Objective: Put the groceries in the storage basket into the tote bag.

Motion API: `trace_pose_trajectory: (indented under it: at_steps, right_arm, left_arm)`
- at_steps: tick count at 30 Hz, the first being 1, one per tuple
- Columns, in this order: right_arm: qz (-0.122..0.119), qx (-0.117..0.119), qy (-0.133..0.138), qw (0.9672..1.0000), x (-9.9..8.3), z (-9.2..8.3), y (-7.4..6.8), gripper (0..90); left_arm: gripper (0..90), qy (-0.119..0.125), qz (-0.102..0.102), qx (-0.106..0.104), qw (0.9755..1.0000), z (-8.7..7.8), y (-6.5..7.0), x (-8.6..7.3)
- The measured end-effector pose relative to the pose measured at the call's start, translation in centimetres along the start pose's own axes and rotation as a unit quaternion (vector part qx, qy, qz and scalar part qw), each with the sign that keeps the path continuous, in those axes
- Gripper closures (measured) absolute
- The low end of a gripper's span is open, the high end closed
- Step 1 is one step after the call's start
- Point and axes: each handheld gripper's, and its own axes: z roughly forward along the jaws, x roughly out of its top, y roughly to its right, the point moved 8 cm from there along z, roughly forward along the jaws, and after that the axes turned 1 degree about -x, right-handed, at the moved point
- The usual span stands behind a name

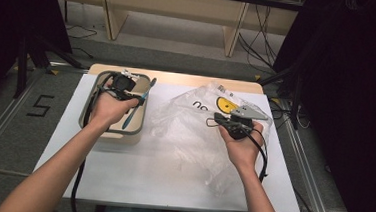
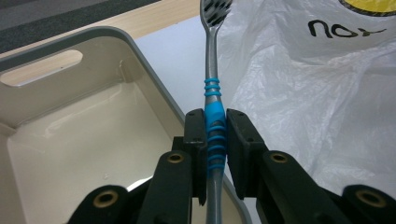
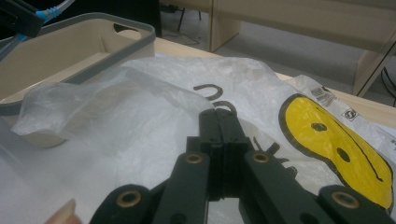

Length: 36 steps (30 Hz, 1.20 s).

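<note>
Reaching in from the bottom of the high view, we see 2 bare forearms angled toward the middle of the white worktop (image 1: 136, 177). The left hand (image 1: 106, 109) carries the left gripper (image 1: 135, 100) over the beige tray (image 1: 89, 110), and its jaws are clamped on the blue grip of a toothbrush (image 2: 214, 122). The toothbrush's long axis runs straight along the jaws: its bristled head points away from the person, out over the tray's right rim, with the handle trailing back toward the wrist. The right hand (image 1: 242, 144) rests on the crumpled clear plastic bag (image 1: 189, 128) with a yellow smiley print, just right of the tray. The right gripper (image 3: 224, 116) has its jaws pressed together, lying against the bag's film; we cannot tell whether film is pinched between them.
</note>
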Motion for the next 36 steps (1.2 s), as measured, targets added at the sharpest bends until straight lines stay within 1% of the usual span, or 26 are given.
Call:
trace_pose_trajectory:
  at_steps: [6,10,14,15,17,23,25,33,34,35,36]
  right_arm:
    - [0.0,-0.001,0.0,1.0,0.0,0.0,0.0,90.0]
    - [0.0,0.0,0.0,1.0,0.0,0.0,0.0,90.0]
    - [0.0,0.0,0.001,1.0,0.0,0.0,0.0,90.0]
    - [0.0,0.0,0.001,1.0,0.0,0.0,0.0,90.0]
    - [0.0,0.0,0.001,1.0,0.0,0.0,0.0,90.0]
    - [0.0,0.0,0.001,1.0,0.0,0.0,0.0,90.0]
    - [0.001,0.0,0.001,1.0,0.0,0.0,0.0,90.0]
    - [0.0,0.001,0.0,1.0,0.0,0.0,0.0,90.0]
    - [0.0,0.001,0.0,1.0,0.0,0.0,0.0,90.0]
    - [0.0,0.001,0.0,1.0,0.0,0.0,0.0,90.0]
    - [0.0,0.001,0.0,1.0,0.0,0.0,0.0,90.0]
  left_arm:
    - [78.5,0.005,0.009,-0.015,0.9998,-0.3,1.3,0.0]
    - [78.5,0.005,0.017,-0.021,0.9996,-0.5,2.1,0.0]
    - [78.5,0.007,0.022,-0.028,0.9993,-0.6,2.8,-0.1]
    - [78.5,0.007,0.022,-0.028,0.9993,-0.6,2.8,-0.1]
    - [78.5,0.008,0.026,-0.033,0.9991,-0.7,3.4,-0.1]
    - [78.5,0.009,0.036,-0.036,0.9987,-0.9,4.1,-0.1]
    - [78.5,0.011,0.035,-0.038,0.9986,-0.9,4.3,-0.2]
    - [78.5,0.012,0.046,-0.048,0.9977,-1.0,5.4,-0.6]
    - [78.5,0.011,0.048,-0.053,0.9974,-0.9,5.8,-0.7]
    - [78.5,0.011,0.048,-0.053,0.9974,-0.9,5.8,-0.7]
    - [78.5,0.013,0.049,-0.055,0.9972,-0.9,6.1,-0.8]
